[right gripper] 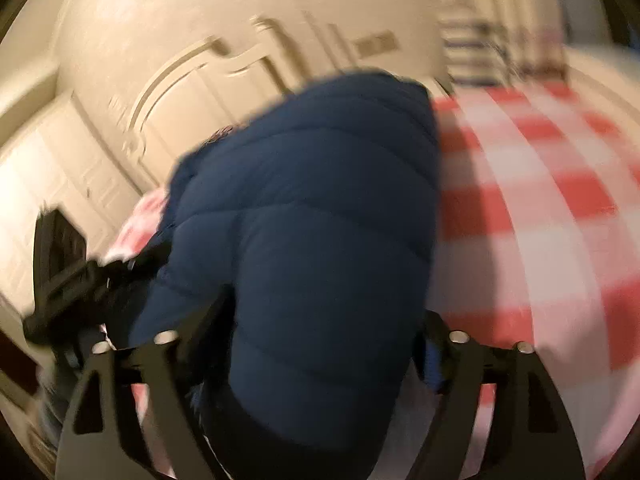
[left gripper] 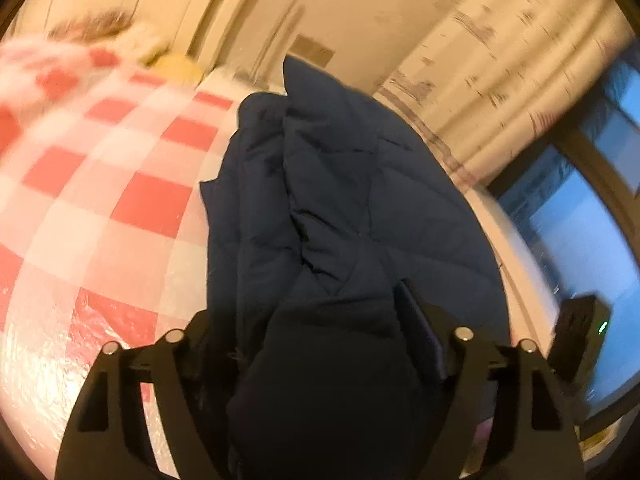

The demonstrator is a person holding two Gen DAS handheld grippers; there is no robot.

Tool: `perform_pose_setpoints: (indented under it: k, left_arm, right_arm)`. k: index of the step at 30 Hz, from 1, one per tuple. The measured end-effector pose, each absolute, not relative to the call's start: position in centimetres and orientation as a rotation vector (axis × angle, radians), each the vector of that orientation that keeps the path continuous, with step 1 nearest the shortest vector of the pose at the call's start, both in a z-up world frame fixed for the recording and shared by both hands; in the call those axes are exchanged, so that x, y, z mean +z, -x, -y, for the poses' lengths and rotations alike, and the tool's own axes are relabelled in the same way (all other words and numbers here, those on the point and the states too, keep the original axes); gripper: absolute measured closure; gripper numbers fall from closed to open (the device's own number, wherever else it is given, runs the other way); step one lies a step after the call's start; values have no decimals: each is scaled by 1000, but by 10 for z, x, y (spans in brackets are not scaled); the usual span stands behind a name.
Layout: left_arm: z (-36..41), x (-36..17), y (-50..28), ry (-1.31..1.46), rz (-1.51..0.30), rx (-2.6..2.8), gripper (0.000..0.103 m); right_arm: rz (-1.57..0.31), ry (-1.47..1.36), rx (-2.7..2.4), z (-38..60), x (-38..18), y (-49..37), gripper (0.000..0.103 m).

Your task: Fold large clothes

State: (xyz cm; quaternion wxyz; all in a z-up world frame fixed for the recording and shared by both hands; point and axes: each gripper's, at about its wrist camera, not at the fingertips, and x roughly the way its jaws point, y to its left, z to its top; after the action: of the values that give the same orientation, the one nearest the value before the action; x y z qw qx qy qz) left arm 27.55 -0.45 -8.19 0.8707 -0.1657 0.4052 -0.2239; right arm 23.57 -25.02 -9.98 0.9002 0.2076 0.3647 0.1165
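Note:
A dark navy quilted puffer jacket (left gripper: 340,200) lies over a bed with a red-and-white checked cover (left gripper: 112,184). My left gripper (left gripper: 320,344) is shut on a bunched part of the jacket, which fills the space between its black fingers (left gripper: 172,360). In the right wrist view the jacket (right gripper: 320,220) bulges up between the fingers (right gripper: 460,360) of my right gripper (right gripper: 320,344), which is shut on it. My left gripper also shows there at the left edge (right gripper: 68,280), held against the jacket's side. Both views are motion-blurred.
The checked cover (right gripper: 540,200) spreads to the right in the right wrist view. A cream panelled wardrobe (right gripper: 160,80) stands behind the bed. A patterned curtain (left gripper: 500,60) and a window (left gripper: 580,220) are at the right in the left wrist view.

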Motion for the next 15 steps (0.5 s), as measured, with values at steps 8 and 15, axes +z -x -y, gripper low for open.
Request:
perform_pose_setpoints:
  k: [8,15]
  left_arm:
    - [2,-86,-283,394,-866,-467,20]
    - [-8,-39,-266,304,-772,-380,20]
  right_arm:
    - [-549,-65,71,187,-28,-191,11]
    - [-636,207,4,133,-79,-209,9]
